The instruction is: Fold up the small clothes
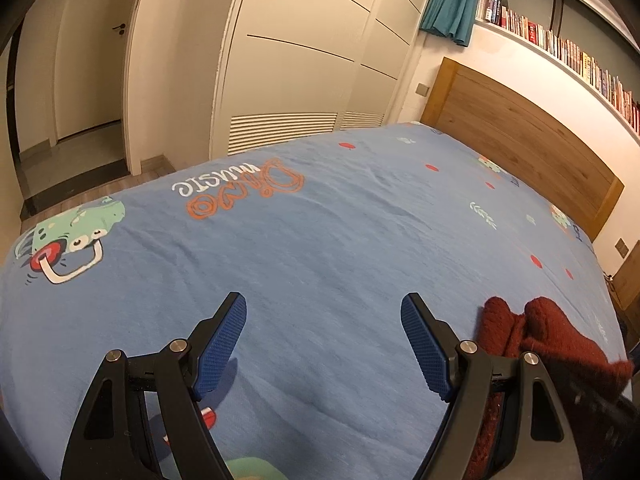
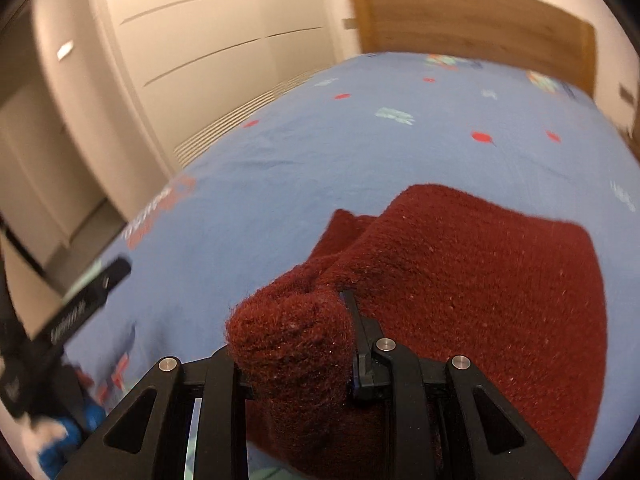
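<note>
- At the bottom centre of the right wrist view, a bunched fold of the dark red knitted garment (image 2: 460, 280) is seen clamped in the right tool (image 2: 296, 344), whose jaws are drawn narrow on the wool.
- The rest of the garment is spread across the lower right of that frame, lying on the blue dinosaur-print bedsheet (image 2: 280, 168).
- In the left wrist view, the left tool (image 1: 324, 344) is held wide and empty at the bottom centre, above bare sheet; the garment (image 1: 560, 332) is seen at its lower right, just beside one finger.
- Beyond, the wooden headboard (image 1: 520, 132) is seen at the right and the wardrobe doors (image 1: 300, 60) at the upper middle.
- A lopsided fold is judged likely if the thick knit is dragged by one corner alone, since the loose side is pinned by nothing.
- The bunched wool could slip from the narrow grip, as only a rolled edge is caught.
</note>
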{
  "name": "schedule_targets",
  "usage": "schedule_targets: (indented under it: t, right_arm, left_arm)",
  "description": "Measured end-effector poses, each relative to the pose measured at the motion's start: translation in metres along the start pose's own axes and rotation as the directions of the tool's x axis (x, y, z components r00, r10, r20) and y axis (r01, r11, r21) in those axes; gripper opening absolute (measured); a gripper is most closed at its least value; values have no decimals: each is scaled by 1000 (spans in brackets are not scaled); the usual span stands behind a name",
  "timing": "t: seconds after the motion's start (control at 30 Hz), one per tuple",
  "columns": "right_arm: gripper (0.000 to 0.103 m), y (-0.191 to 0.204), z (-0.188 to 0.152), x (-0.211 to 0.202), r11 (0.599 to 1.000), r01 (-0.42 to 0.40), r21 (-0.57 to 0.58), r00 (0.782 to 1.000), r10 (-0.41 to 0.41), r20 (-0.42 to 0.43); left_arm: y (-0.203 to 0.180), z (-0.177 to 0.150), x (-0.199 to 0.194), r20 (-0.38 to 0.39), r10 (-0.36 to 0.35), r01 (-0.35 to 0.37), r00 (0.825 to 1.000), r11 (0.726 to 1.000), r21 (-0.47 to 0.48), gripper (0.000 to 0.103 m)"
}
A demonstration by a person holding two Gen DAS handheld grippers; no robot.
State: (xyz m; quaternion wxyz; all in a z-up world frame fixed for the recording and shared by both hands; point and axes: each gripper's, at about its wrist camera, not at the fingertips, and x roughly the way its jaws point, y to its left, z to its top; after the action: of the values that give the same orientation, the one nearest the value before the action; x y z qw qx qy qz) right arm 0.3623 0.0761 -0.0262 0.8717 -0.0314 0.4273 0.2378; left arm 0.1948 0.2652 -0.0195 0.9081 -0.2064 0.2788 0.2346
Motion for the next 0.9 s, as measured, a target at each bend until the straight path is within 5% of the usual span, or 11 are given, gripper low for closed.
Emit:
schedule_targets:
  t: [0.47, 0.7, 0.9]
  right_arm:
    - [27, 59, -21, 20, 948, 82, -306, 997, -83, 12]
    - [31, 66, -32, 30, 947, 82, -311, 996, -84, 5]
    - [45, 61, -34, 29, 980, 38, -195, 999, -35, 20]
  left_arm:
    - [-2, 5, 8, -5, 6, -6, 1000, 1000, 7, 75]
    - [-1, 7, 10, -9, 13, -13, 1000, 1000, -3, 75]
    - [-1, 6, 12, -8, 15, -15, 1000, 1000, 7, 75]
